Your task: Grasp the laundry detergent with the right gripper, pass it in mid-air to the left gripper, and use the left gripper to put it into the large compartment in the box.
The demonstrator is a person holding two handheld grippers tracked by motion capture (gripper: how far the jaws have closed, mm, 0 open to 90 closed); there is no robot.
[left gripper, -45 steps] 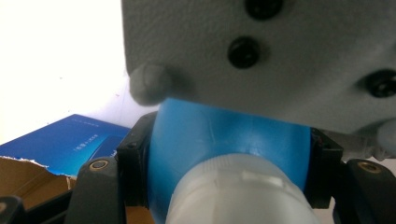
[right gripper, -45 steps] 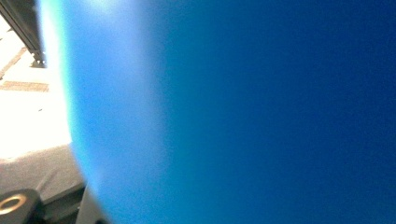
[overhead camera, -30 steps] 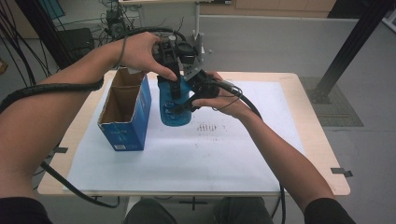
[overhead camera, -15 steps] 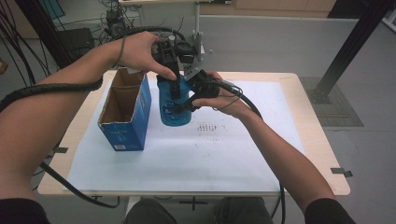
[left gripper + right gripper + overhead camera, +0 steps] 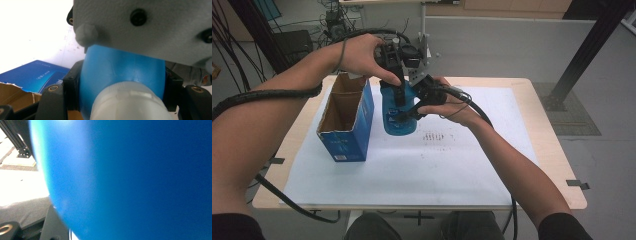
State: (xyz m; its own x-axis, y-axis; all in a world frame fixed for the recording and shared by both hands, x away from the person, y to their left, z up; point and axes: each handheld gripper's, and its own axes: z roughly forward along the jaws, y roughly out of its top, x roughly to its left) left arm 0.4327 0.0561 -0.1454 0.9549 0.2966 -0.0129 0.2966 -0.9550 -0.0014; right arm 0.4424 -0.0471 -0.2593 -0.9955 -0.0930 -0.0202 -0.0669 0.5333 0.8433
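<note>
High view: a blue bottle (image 5: 397, 112) stands on the surface (image 5: 422, 170), just right of an open blue box (image 5: 347, 120); left gripper (image 5: 398, 97) descends on its top, right gripper (image 5: 409, 114) meets its right flank, probably steadying it.

Left gripper view: jaws clamped on the bottle's shoulders behind the white cap (image 5: 127, 101).

Right gripper view: bottle wall very close; jaw state cannot be told.

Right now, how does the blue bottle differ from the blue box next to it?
The blue bottle is rounded and glossy with a white cap; the blue box is flat-sided cardboard, open on top. The left gripper clamps the bottle near its cap; the box stands free. Both are blue and stand upright.
</note>
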